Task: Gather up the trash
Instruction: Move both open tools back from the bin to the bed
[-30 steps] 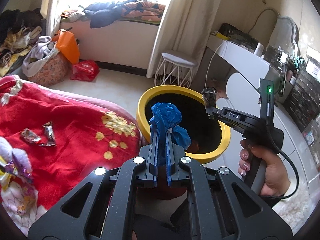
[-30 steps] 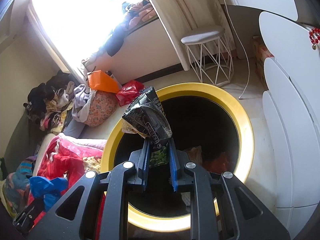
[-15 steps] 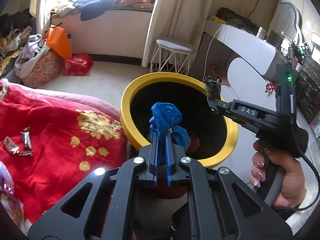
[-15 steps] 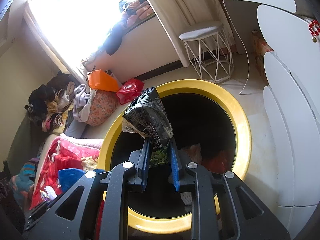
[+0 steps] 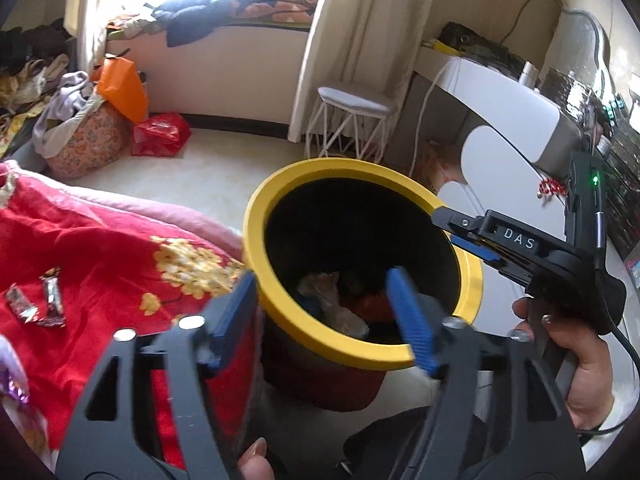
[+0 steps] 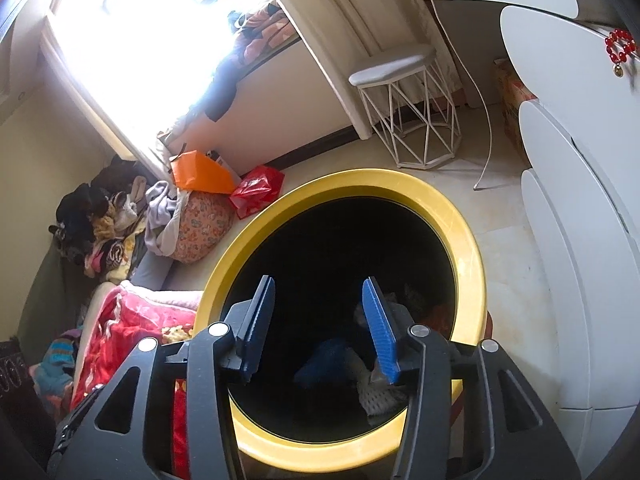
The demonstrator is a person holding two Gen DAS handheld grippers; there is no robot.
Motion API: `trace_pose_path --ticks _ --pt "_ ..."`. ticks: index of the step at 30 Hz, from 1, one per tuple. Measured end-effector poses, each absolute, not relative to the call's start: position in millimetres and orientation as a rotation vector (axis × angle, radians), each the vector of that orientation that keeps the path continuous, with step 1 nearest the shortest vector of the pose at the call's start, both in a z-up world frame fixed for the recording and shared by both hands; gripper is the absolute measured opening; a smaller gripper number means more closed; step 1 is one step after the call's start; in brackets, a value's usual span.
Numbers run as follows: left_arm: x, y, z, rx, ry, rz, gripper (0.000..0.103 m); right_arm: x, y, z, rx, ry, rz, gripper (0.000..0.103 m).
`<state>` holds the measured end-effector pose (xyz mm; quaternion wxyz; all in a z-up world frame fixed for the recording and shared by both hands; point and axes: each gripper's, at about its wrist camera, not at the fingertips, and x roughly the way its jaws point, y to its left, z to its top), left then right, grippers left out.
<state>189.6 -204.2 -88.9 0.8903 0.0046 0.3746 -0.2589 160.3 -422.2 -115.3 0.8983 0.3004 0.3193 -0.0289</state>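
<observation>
The bed point(image 5: 100, 248) with its red blanket lies left, touching the yellow-rimmed bin point(image 5: 276, 200), set close so trash drops straight in. Both claws hang over the bin's mouth: left claw point(image 5: 324, 316) and right claw point(image 6: 318, 328) gape empty. Blue trash point(image 6: 324, 364) rests inside; two wrappers point(image 5: 36, 306) await on the blanket.

A lived-in home bedroom is indicated. A bed covered by a red floral blanket point(image 5: 100, 264) is seen at the left, with snack wrappers point(image 5: 36, 304) left on it. Clothing is heaped on the window ledge point(image 5: 240, 0) and in a pile point(image 6: 100, 232) at the wall. A curtain point(image 5: 360, 40), a white wire stool point(image 6: 404, 108) and a white dressing table point(image 5: 512, 116) are placed along the far side. A yellow-rimmed bin point(image 6: 468, 248) is set on the tiled floor beside the bed's edge.
</observation>
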Motion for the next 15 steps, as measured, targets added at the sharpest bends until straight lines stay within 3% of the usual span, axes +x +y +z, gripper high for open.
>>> trace_pose_path --ticks 2,4,7,15 --pt "187 -198 -86 0.0 0.77 -0.525 0.075 159 -422 -114 0.62 0.649 -0.062 0.06" --pt "184 -191 -83 -0.006 0.763 -0.501 0.092 158 -420 -111 0.615 0.637 -0.057 0.066" --pt "181 -181 -77 -0.026 0.752 -0.475 0.092 157 -414 -105 0.586 0.624 -0.057 0.072" --pt "170 -154 -60 -0.044 0.703 -0.411 0.092 157 -388 -90 0.504 0.61 -0.032 0.077"
